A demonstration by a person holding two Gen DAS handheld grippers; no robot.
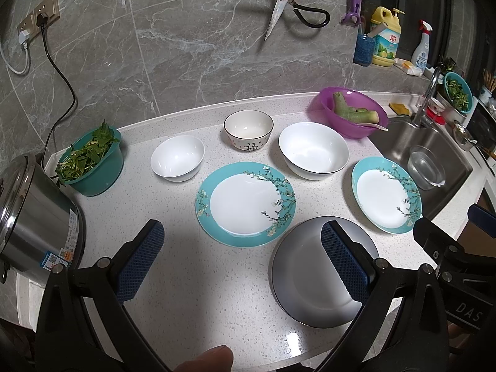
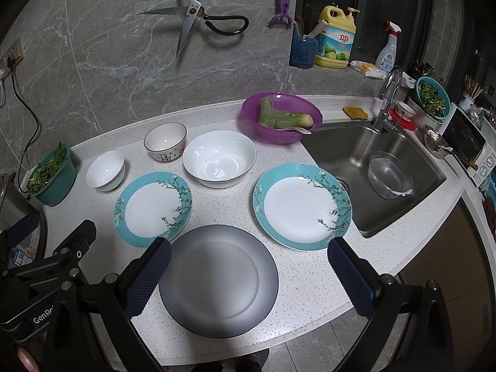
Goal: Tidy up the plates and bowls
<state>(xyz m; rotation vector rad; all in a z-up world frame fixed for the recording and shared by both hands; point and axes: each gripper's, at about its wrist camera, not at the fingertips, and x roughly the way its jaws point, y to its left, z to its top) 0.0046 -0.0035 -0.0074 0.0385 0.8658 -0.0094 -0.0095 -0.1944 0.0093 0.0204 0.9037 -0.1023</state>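
White speckled counter [image 1: 217, 279], dishes spread out on it, none stacked. Grey plate [image 2: 217, 279] sits nearest the front edge. Behind it two teal-rimmed plates with branch pattern: left plate [image 2: 153, 207] and right plate [image 2: 302, 206], well apart, right one close to the sink [image 2: 356, 155]. Big white bowl [image 2: 219, 158] sits between and behind them. Small white bowl [image 2: 105, 170] to the left, patterned bowl [image 2: 166, 142] with dark rim just behind and between the two white bowls. All bowls upright, all look empty.

Left gripper [image 1: 241, 260] hovers over the counter, fingers spread wide, nothing between them; its right finger overlaps the grey plate in view, contact can't be told. Right gripper [image 2: 248, 276] also spread wide, hovering with the grey plate framed between its fingers, not pinching it.

Purple bowl [image 2: 280, 119] with green vegetable pieces at the back by the sink. Green basket [image 1: 93, 162] of leafy greens far left, steel cooker [image 1: 34, 217] beside it. Scissors [image 2: 192, 20] hang on the grey marble wall.
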